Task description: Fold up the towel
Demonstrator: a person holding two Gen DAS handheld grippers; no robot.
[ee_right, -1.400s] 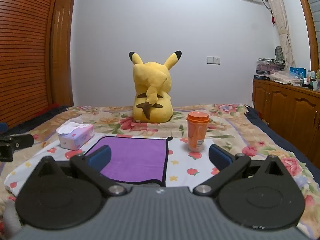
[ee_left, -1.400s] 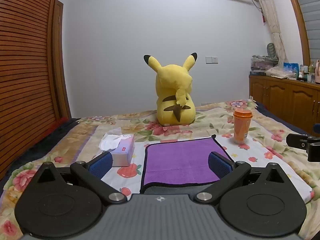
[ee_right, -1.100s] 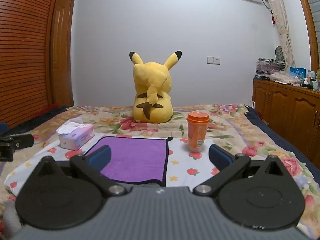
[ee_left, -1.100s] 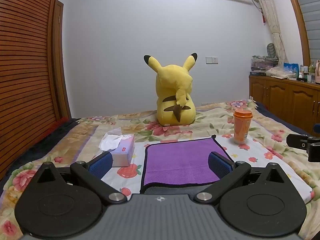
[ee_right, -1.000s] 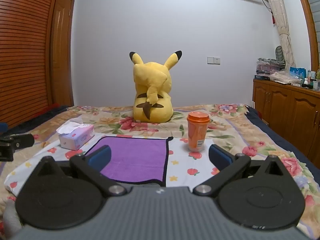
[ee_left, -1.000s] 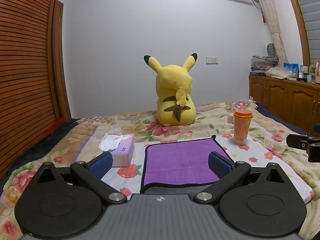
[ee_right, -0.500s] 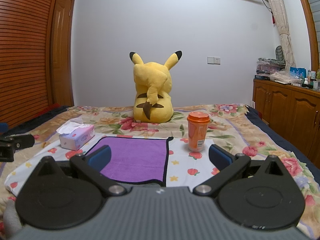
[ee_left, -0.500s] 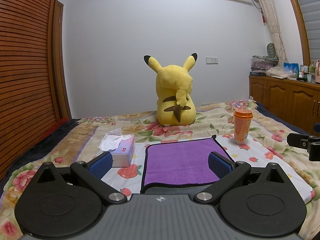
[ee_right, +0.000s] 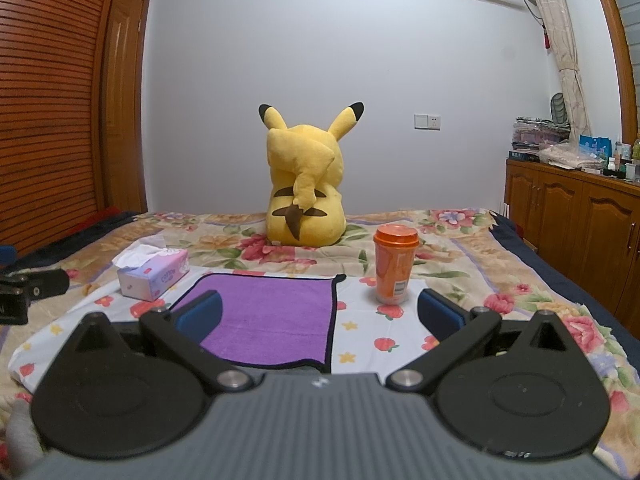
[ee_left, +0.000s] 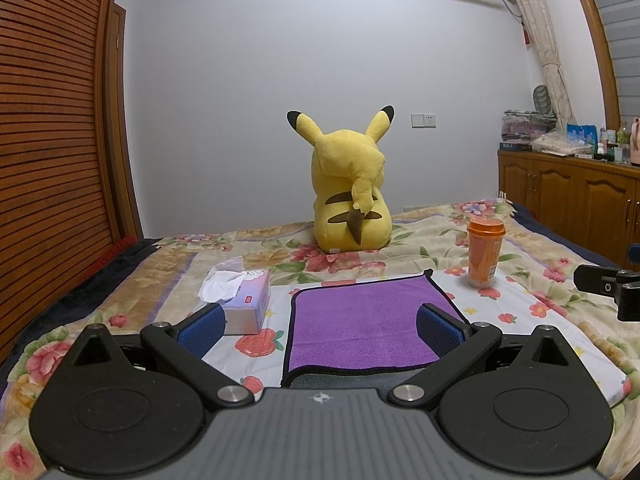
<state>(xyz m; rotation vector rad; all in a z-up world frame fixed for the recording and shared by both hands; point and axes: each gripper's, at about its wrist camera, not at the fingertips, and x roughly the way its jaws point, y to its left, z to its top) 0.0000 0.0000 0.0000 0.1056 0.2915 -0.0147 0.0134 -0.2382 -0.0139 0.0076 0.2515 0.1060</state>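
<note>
left tongs (ee_left: 320, 326) wide | right tongs (ee_right: 319, 311) wide | towel (ee_left: 362, 322) flat (nothing moved since)

Home bedroom; bed with floral quilt (ee_left: 420, 240), plush toy (ee_left: 348, 184), wooden cabinets (ee_left: 568, 196), slatted wardrobe door (ee_left: 48, 140)

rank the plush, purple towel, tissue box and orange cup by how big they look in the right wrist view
1. Purple towel, though nearness inflates it
2. Plush
3. Tissue box and orange cup: too alike to rank
</note>
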